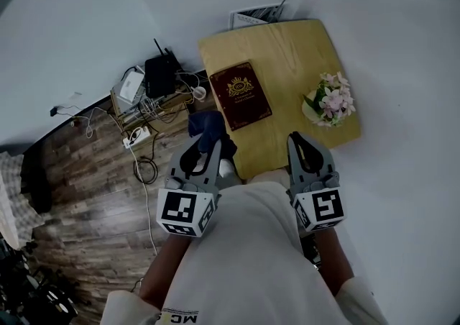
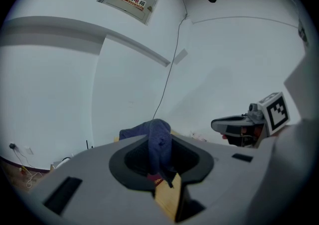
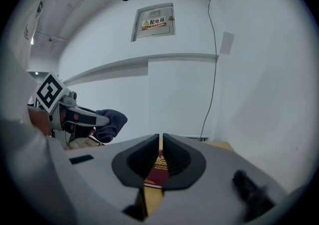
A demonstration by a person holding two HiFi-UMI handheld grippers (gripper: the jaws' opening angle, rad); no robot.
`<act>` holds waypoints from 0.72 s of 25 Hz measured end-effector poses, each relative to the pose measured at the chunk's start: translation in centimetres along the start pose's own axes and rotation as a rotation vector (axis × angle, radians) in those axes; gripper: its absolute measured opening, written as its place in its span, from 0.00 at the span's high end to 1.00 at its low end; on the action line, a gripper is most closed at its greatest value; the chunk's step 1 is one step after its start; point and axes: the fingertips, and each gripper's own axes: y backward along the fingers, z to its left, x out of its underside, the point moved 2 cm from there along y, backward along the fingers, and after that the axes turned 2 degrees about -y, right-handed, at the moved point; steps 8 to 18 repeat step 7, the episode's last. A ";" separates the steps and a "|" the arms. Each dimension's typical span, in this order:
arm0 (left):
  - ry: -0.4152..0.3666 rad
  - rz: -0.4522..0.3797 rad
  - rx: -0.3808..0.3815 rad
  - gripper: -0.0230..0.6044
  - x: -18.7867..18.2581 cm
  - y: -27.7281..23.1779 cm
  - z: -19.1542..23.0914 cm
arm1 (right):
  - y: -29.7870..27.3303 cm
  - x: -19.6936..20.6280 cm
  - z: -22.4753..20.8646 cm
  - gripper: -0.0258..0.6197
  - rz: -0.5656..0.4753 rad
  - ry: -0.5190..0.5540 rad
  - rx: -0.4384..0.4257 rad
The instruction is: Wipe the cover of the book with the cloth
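The left gripper [image 1: 209, 146] clamped the blue cloth [image 1: 204, 124] near the maroon book [image 1: 241, 95] — the right gripper [image 1: 301, 142] hung with jaws together.

Bare strip of light wooden tabletop [image 1: 287, 57] between dark red gold-crested book [image 1: 240, 95] and pink-white flower bunch [image 1: 329, 99]: room for my right gripper [image 1: 300, 142]. Flowers crowd right edge. My left gripper [image 1: 207, 145], clamping dark blue cloth [image 1: 207, 124], has nothing between it and book's near edge. White wall [image 3: 174, 94] behind table.
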 end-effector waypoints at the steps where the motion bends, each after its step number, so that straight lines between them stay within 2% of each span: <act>1: -0.001 -0.002 0.001 0.81 0.0 0.0 0.0 | 0.1 0.0 0.0 0.90 -0.006 -0.004 -0.007; 7: -0.008 -0.008 -0.015 0.81 0.2 0.6 0.5 | -0.1 0.1 1.5 0.90 -0.045 0.025 -0.069; 18: -0.008 -0.008 -0.015 0.81 0.2 0.6 0.5 | -0.1 0.1 1.5 0.90 -0.045 0.025 -0.069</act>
